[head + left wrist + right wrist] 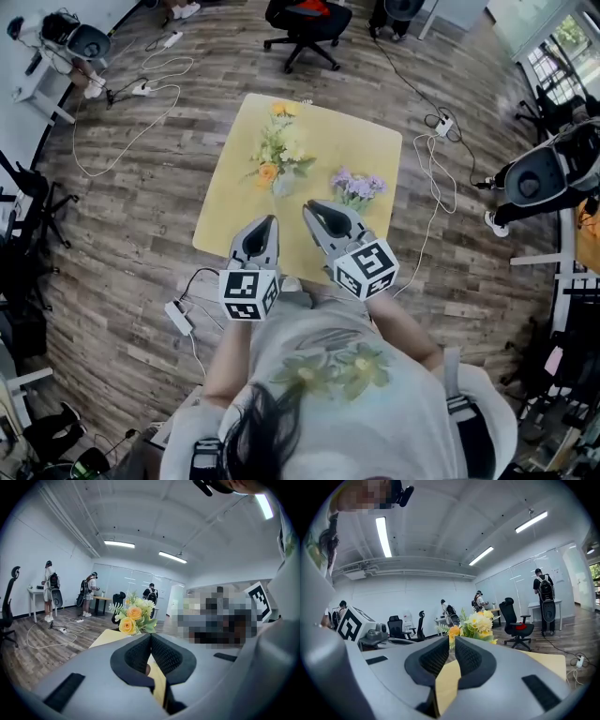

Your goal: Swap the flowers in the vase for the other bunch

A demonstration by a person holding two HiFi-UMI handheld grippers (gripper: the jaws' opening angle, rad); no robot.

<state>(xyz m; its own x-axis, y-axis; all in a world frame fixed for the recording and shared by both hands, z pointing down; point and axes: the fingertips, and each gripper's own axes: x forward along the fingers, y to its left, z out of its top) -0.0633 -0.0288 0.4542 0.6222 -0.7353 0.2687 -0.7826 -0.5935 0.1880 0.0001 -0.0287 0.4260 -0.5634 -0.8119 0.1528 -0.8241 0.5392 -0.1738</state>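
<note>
Progress on the swap looks like zero so far, as far as we can judge: the yellow and orange bunch [279, 145] is sitting upright in the vase [284, 184] around the middle of the yellow bench [234, 206], and the purple bunch [357, 187] is lying on the bench just to the right of the vase, apart from it. So by our read everything is left to do: pull the yellow flowers out, put them down somewhere, then pick up the purple ones and get their stems into the vase. Now the claws. In the head view the left claw [269, 223] and the right claw [311, 208] both sit over the near edge of the bench, lower centre of the frame, pointed toward the vase but short of it. The left gripper view shows its padded jaws pressed together with nothing between them, the yellow blooms just past the tips in the middle of the frame. The right gripper view tells the same story: jaws closed to a thin slit, empty, flowers peeking over the top. Neither claw is touching the vase, either bunch or the bench. We'd guess they'll need to open before going for the stems.
</note>
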